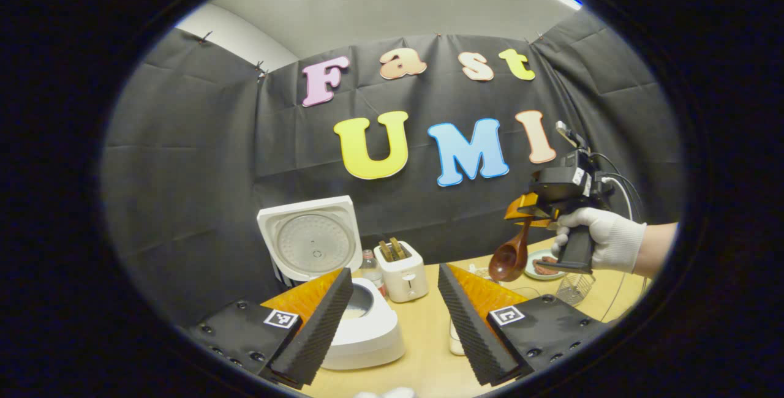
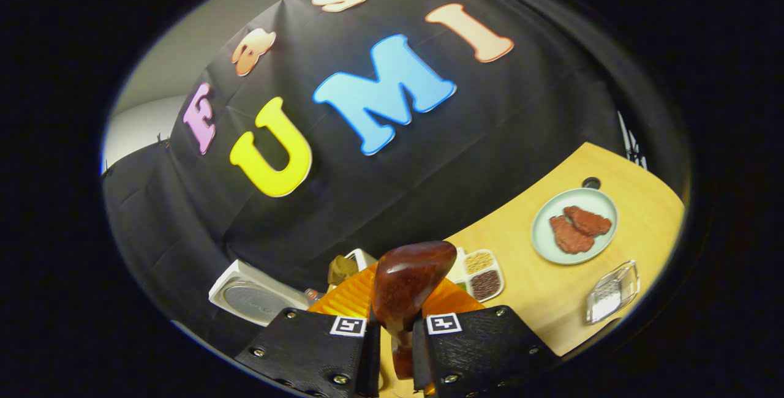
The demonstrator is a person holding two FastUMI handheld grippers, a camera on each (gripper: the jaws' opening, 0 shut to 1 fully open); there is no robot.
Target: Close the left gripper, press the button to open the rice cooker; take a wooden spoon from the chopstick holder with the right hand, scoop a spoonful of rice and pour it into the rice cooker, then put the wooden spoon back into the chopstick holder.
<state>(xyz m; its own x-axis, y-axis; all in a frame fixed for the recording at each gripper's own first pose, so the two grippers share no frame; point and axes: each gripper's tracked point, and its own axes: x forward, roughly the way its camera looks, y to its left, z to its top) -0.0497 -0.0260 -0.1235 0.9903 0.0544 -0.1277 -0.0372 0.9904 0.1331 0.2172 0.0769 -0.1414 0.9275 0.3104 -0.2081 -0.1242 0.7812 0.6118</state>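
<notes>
The rice cooker (image 1: 361,318) stood with its lid (image 1: 311,237) up, so the button press was evidently done; its white body lay just beyond and partly behind the near finger of the left gripper (image 1: 392,318), whose fingers (image 1: 318,330) were spread wide with nothing between them. A toaster (image 1: 401,270) stood beyond the gap between those fingers.

Farther off in the left gripper view, a gloved hand (image 1: 603,239) held the right gripper (image 1: 528,215) in the air, well above the table (image 1: 422,349), with the wooden spoon (image 1: 511,254) hanging bowl-down from its tips. In the right gripper view the fingers (image 2: 355,340) were drawn in narrow on the spoon's handle, and the bowl reared up just ahead of them. The spoon was therefore out of the chopstick holder; whether the wire basket (image 2: 612,291) off to one side of the fingers was that holder could not be told.

The spoon's bowl looked empty, though the angle was poor. Beyond the fingertips lay a divided tray of grains (image 2: 481,272), and farther on a plate (image 2: 545,245) of meat. By my judgement the scoop, the pour into the cooker and the return of the spoon all remained.
</notes>
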